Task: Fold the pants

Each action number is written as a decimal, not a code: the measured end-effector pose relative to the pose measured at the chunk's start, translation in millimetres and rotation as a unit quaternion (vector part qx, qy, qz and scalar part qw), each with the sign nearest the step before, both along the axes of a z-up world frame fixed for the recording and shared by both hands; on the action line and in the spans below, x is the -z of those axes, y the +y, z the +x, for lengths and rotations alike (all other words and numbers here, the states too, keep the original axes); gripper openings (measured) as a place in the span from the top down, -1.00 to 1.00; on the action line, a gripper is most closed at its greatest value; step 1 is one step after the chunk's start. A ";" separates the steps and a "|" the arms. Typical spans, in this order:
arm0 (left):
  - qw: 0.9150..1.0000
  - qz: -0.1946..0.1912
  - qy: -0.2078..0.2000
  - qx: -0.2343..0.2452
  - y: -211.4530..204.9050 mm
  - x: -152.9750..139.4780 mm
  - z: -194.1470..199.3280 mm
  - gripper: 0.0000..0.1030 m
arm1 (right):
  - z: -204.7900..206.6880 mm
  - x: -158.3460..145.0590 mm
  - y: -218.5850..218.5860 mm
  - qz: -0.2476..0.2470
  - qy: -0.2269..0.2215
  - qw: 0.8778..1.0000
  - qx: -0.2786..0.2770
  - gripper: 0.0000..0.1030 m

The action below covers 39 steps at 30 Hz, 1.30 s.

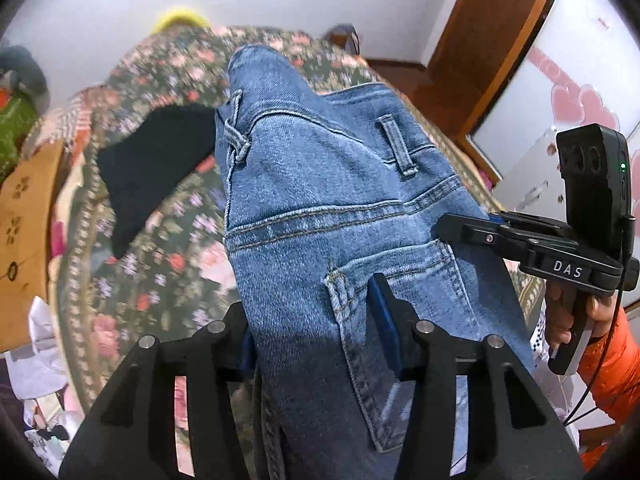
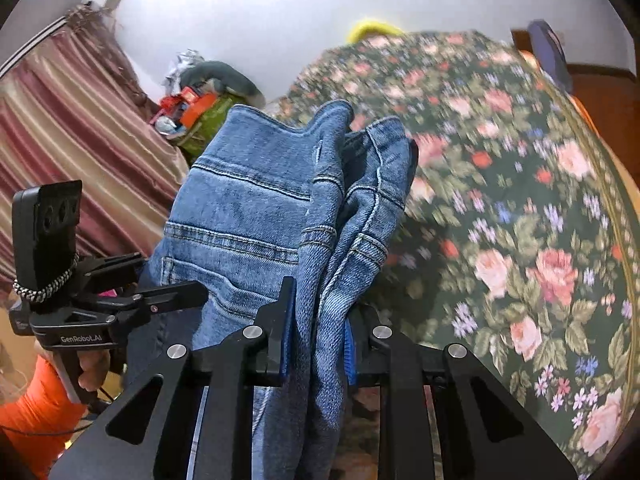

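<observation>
Blue denim pants [image 1: 320,184] hang lifted above the bed, back pocket and belt loops facing the left wrist camera. My left gripper [image 1: 316,316] is shut on the pants' waist area; denim fills the gap and hides its left finger. My right gripper [image 2: 320,320] is shut on a bunched fold of the same pants [image 2: 256,200]. In the left wrist view the right gripper [image 1: 452,232] pinches the pants' right edge. In the right wrist view the left gripper [image 2: 176,292] holds the pants' left side.
A floral bedspread [image 2: 500,200] lies under the pants, with a black garment [image 1: 148,176] on it. A wooden door [image 1: 480,52] and a white cabinet [image 1: 560,80] stand to the right, a striped curtain [image 2: 60,140] and a clutter pile [image 2: 196,108] to the left. Orange sleeves [image 1: 612,360] hold the handles.
</observation>
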State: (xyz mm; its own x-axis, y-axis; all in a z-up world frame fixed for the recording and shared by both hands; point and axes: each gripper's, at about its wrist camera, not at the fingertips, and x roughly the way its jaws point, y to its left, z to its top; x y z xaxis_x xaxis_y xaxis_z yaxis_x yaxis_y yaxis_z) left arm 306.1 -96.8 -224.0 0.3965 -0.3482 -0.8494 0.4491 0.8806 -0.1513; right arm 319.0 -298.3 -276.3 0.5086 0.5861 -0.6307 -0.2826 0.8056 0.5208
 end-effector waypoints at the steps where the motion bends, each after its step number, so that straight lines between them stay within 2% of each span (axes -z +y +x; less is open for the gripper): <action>1: 1.000 -0.001 -0.010 -0.004 3.0 -7.2 -0.9 0.05 | 0.3 -7.0 2.8 0.000 -0.010 1.000 -0.002 0.66; 8: 0.997 -0.025 -0.064 -0.037 27.3 -48.8 7.0 0.06 | 19.2 -53.1 27.2 -0.009 -0.073 0.997 -0.014 0.66; 13: 0.992 -0.041 -0.104 -0.062 51.6 -75.0 25.0 0.06 | 41.6 -79.3 49.5 -0.015 -0.113 0.993 -0.030 0.66; 19: 0.985 -0.056 -0.132 -0.097 85.4 -92.5 64.3 0.06 | 81.3 -96.0 77.7 -0.017 -0.145 0.988 -0.044 0.66; 23: 0.982 -0.056 -0.139 -0.113 105.3 -95.6 92.0 0.06 | 116.1 -94.7 96.7 -0.016 -0.149 0.987 -0.053 0.66; 27: 0.980 -0.058 -0.131 -0.135 126.5 -86.1 126.1 0.06 | 151.6 -84.4 117.0 -0.022 -0.143 0.988 -0.061 0.66; 31: 0.979 -0.060 -0.124 -0.149 140.7 -63.6 161.0 0.06 | 185.6 -64.0 132.4 -0.028 -0.129 0.989 -0.064 0.66; 35: 0.981 -0.065 -0.098 -0.155 150.4 -32.3 199.1 0.06 | 219.2 -34.4 139.1 -0.034 -0.106 0.992 -0.063 0.66; 39: 0.982 -0.061 -0.078 -0.163 152.8 15.0 240.8 0.06 | 255.5 5.2 145.2 -0.054 -0.070 0.994 -0.061 0.66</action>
